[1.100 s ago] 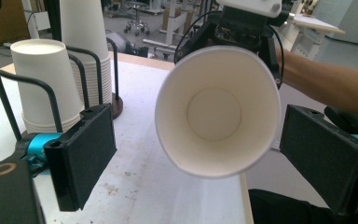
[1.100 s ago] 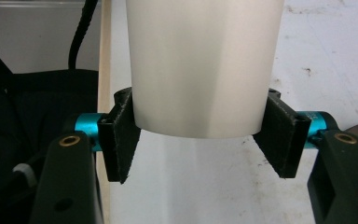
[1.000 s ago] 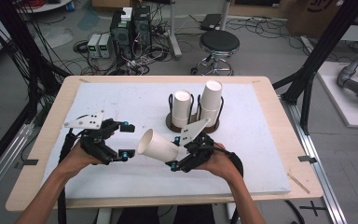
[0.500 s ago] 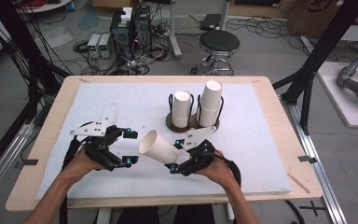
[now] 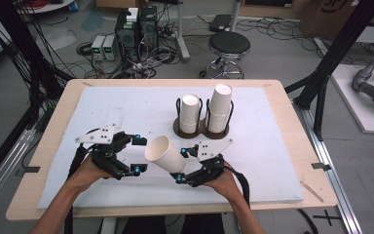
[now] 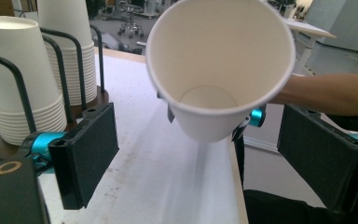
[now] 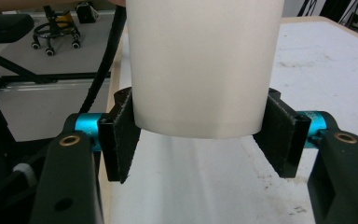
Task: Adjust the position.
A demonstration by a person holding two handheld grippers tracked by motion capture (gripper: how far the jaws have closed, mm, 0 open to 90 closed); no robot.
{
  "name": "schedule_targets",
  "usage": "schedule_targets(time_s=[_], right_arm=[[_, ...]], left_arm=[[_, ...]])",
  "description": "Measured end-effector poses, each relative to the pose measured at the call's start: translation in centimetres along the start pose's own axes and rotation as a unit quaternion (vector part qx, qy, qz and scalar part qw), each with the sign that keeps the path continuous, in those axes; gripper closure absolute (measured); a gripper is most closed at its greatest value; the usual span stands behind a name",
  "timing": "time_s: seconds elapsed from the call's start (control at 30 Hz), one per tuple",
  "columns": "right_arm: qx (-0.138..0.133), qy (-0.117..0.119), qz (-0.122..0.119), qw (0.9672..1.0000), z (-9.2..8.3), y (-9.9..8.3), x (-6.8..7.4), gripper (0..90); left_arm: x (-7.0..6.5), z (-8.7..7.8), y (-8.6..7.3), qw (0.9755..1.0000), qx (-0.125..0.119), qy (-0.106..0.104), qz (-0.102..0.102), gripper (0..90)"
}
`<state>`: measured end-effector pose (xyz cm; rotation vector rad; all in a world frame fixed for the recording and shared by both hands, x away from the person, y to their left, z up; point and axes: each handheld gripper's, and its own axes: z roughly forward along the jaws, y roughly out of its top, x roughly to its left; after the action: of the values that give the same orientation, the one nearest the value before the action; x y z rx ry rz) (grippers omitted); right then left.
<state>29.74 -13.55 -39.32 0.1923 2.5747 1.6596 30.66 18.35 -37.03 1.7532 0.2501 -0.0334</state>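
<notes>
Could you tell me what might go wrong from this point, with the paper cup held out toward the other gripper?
The right gripper pinches the paper cup only near its base, so the thin wall could buckle or slip. The left gripper has just been closing with nothing between its jaws; closing on the open rim could crush it. A careless swing could also knock the cup stacks in the wire holder.

A white paper cup [image 7: 204,65] is clamped near its base by the right tool [image 7: 200,135], above the white surface [image 7: 335,60]

Held cup [image 5: 164,154] sank; left gripper [image 5: 137,154] fingers narrowed.
</notes>
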Motion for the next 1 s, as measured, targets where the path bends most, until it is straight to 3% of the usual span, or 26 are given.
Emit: schedule_targets(time_s=[0.23,0.63,1.0], right_arm=[[-0.016,0.014,0.002,0.9998,0.8,-0.3,0.1,36.9],[-0.034,0.018,0.006,0.9992,1.0,-0.4,0.2,36.9],[-0.034,0.024,0.006,0.9991,1.1,-0.3,0.3,36.9]], left_arm=[[-0.2,0.8,0.2,0.9999,-0.01,-0.011,0.003,12.2],[-0.3,2.3,0.4,0.9995,-0.018,-0.025,0.004,12.2],[-0.5,3.8,1.1,0.9989,-0.027,-0.038,0.007,15.3]])
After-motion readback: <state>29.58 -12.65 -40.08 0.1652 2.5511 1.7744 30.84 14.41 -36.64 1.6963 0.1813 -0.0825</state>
